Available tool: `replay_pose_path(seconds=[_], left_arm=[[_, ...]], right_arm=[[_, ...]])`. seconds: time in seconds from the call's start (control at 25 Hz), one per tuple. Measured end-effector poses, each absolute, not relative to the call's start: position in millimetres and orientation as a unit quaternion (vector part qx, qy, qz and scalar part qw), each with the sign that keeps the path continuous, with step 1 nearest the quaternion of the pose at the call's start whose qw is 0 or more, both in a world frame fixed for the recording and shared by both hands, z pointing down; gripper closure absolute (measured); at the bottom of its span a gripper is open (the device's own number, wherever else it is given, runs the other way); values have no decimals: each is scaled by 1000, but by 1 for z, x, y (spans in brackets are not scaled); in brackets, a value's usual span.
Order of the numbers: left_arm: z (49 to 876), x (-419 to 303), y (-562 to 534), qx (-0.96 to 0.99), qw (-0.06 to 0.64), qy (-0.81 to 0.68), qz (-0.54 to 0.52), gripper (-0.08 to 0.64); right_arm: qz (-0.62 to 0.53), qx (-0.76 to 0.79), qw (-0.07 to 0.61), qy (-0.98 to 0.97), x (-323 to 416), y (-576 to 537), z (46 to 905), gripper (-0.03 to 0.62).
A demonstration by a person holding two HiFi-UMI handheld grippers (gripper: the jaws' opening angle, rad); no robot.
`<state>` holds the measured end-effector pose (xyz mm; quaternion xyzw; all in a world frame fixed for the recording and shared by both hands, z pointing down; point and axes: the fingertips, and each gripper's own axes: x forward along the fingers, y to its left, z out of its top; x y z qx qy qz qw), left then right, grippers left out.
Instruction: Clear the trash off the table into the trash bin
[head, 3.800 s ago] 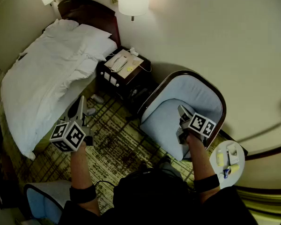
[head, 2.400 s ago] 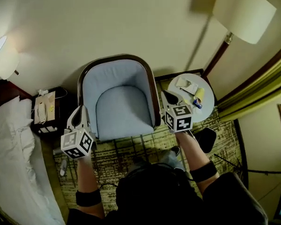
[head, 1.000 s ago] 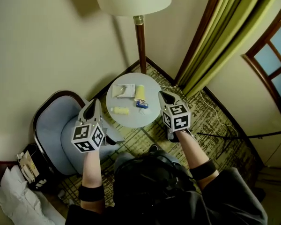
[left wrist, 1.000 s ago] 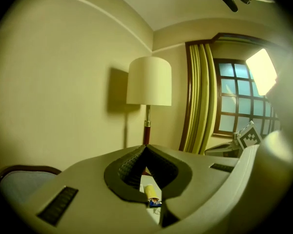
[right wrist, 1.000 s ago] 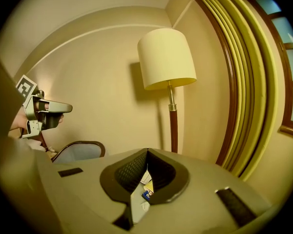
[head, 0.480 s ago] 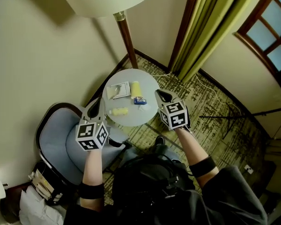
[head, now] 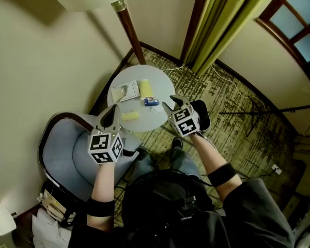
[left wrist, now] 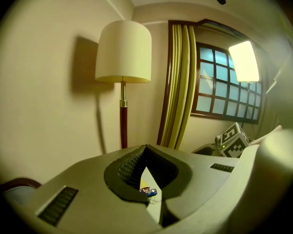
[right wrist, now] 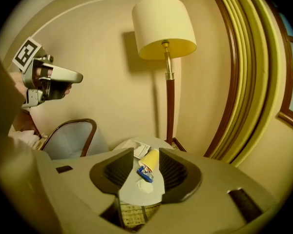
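Dark bin (head: 203, 115) half hidden behind right gripper (head: 172, 103). Yellow cup (head: 144, 87) lying sideways on table (head: 145, 121), blue wrapper (head: 151, 102) beside. Left gripper (head: 113, 112) jaws pressed together; right jaws just opening, nothing between.

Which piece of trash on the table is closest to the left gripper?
The small yellow crumpled scrap, lying just ahead of the left gripper; the blue wrapper and the others lie farther off.

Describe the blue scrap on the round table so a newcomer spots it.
Start at the floor lamp beside the green curtain; the round table stands at its foot. The blue scrap lies toward the table's right side, at the end of a yellow piece, the only blue thing there.
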<state>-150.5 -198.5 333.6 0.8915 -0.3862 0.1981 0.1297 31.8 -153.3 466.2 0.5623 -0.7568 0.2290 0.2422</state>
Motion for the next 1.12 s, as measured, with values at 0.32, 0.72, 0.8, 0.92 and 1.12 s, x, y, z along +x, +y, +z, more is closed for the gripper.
replay_pose_path(seconds=[0.32, 0.72, 0.8, 0.92, 1.12], left_arm=[[375, -129, -203, 893, 129, -370, 222, 560], [437, -128, -205, 878, 150, -390, 236, 560], [446, -129, -204, 875, 154, -394, 237, 560], [458, -128, -205, 873, 156, -397, 238, 560], [470, -126, -207, 871, 160, -398, 240, 560]], right_arm=[[256, 477, 344, -767, 12, -150, 596, 287], [293, 416, 418, -752, 13, -151, 739, 267], [295, 409, 427, -751, 12, -152, 760, 265], [293, 406, 436, -748, 12, -160, 782, 264], [299, 406, 443, -741, 11, -170, 810, 264]])
